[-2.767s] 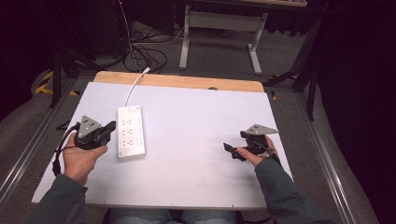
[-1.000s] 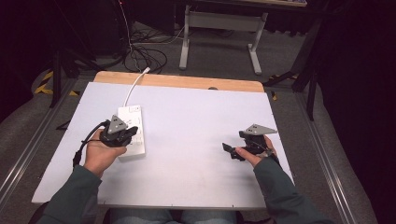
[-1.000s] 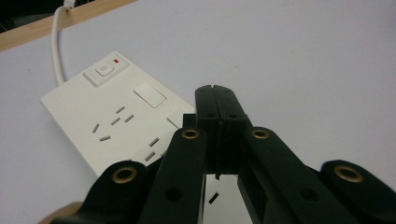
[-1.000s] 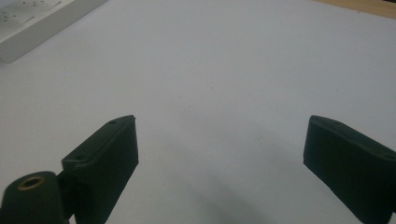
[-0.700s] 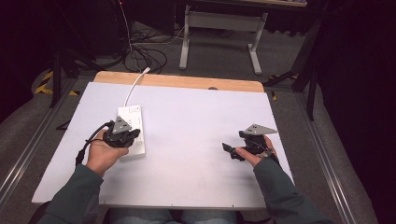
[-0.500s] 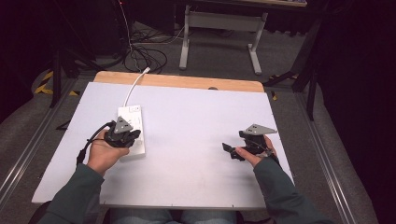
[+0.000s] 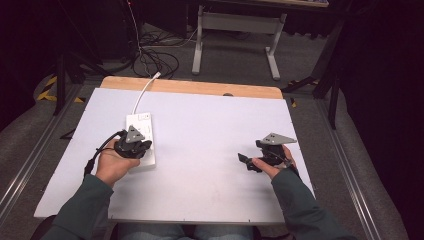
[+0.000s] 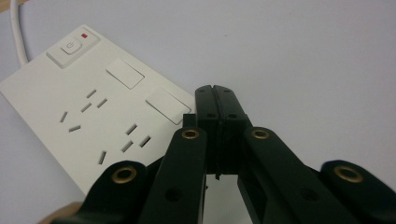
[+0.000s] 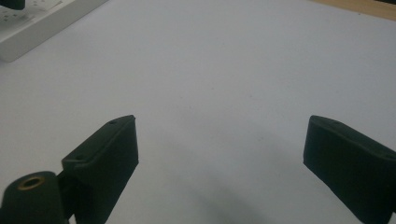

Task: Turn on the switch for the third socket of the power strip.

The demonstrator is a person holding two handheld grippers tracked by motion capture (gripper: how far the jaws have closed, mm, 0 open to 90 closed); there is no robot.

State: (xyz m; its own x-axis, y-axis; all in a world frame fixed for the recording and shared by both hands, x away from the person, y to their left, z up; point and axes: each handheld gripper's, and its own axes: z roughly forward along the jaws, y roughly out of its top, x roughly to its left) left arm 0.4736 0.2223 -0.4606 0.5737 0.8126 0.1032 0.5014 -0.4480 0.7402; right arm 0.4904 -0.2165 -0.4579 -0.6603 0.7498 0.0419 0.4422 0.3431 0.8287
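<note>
Power strip [image 8: 88, 109] near table's left edge; left gripper [image 8: 218, 95] closed empty above it; right gripper [image 9: 224, 154] wide open.

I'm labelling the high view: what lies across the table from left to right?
Left gripper over the power strip → bare white table → right gripper.
</note>
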